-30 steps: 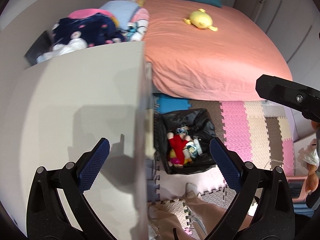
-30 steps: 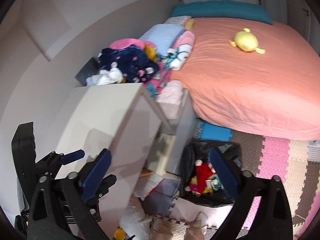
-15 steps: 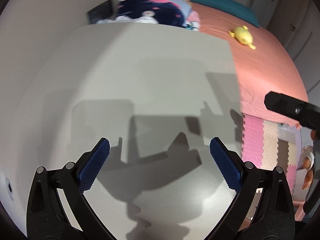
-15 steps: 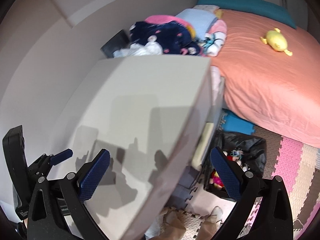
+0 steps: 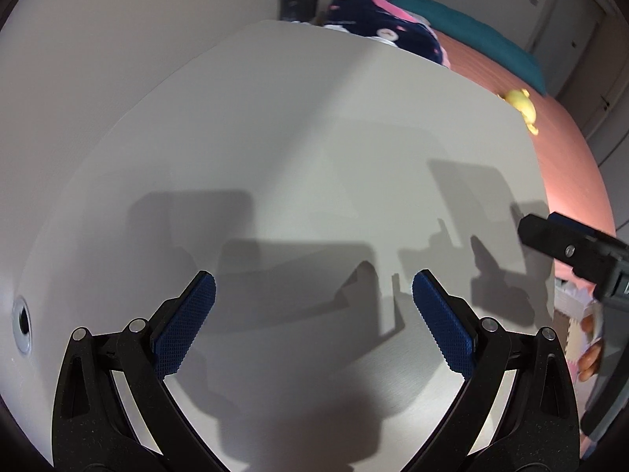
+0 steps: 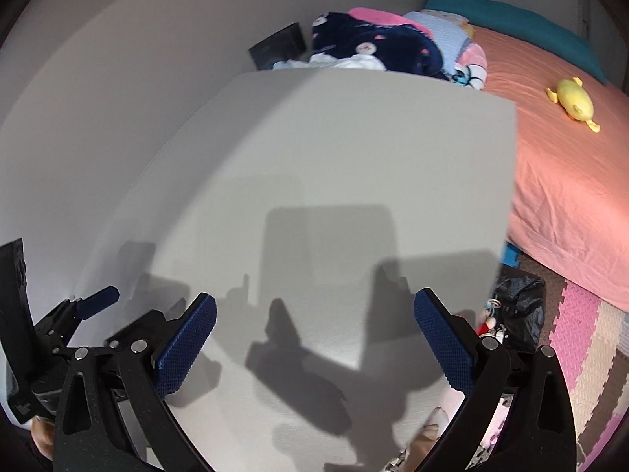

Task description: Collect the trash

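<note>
Bedroom, one corner: pale desk top (image 6: 354, 181) fills most of both wrist views, bare apart from gripper shadows, with a cable grommet (image 5: 20, 319) at its left edge.

Item — left gripper (image 5: 312, 320): jaws wide apart, blue pads facing an empty gap, nothing held; hovers over the desk top.

Item — right gripper (image 6: 314, 336): likewise spread wide and empty, above the desk's near right portion.

Item — black trash bag (image 6: 519, 303): on the floor past the desk's right edge, below the edge of the bed (image 6: 570, 165); mouth open, coloured scraps visible inside. Seen in the right wrist view only; hidden from the left by the desk.

Item — loose trash: none can be made out on the desk. Candidates are unclear; a heap of clothes (image 6: 373, 43) and a dark frame (image 6: 277, 47) sit beyond the far edge, a yellow plush toy (image 6: 574, 104) on the bed, foam floor mats (image 6: 582, 338) lower right.

Governing relation, as judged: the bag lies down and to the right of both tools, and the right gripper is the nearer to it — just beside the desk edge it must clear. Any piece collected would travel rightward over that edge and downward. What to pick first cannot be told from these views.
</note>
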`<state>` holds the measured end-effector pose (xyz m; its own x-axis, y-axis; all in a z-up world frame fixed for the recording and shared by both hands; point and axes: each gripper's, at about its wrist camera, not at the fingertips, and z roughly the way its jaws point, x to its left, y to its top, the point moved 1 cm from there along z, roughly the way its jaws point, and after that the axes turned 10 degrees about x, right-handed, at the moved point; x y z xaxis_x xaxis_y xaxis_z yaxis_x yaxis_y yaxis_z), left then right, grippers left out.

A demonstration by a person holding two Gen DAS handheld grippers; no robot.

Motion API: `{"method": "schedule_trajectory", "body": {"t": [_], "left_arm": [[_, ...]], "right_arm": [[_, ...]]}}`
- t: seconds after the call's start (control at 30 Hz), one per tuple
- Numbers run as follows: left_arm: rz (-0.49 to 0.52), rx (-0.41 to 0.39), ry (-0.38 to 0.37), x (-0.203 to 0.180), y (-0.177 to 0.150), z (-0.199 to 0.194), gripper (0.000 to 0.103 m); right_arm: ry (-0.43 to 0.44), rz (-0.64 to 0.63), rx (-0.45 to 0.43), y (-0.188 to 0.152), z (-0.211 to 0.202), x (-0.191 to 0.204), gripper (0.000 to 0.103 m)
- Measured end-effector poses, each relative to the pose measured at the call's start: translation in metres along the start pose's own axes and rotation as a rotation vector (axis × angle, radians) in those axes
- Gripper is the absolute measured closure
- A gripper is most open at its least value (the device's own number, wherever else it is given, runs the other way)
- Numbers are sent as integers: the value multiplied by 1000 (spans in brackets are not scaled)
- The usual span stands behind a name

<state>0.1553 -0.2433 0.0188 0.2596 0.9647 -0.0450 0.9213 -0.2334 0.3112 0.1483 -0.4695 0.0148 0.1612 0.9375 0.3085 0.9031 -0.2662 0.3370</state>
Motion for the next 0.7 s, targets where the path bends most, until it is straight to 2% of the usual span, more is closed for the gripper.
{"method": "schedule_trajectory", "body": {"t": [0.13, 0.27, 0.7], "left_arm": [[-6, -15, 24, 20, -18, -4, 6], [-23, -30, 15, 37, -40, -13, 6], [-67, -51, 68, 87, -137, -42, 6]], "right_arm": [[6, -23, -13, -14, 9, 23, 3], [9, -42, -33, -33, 9, 48, 3], [18, -107, -30, -122, 0, 127, 3]]}}
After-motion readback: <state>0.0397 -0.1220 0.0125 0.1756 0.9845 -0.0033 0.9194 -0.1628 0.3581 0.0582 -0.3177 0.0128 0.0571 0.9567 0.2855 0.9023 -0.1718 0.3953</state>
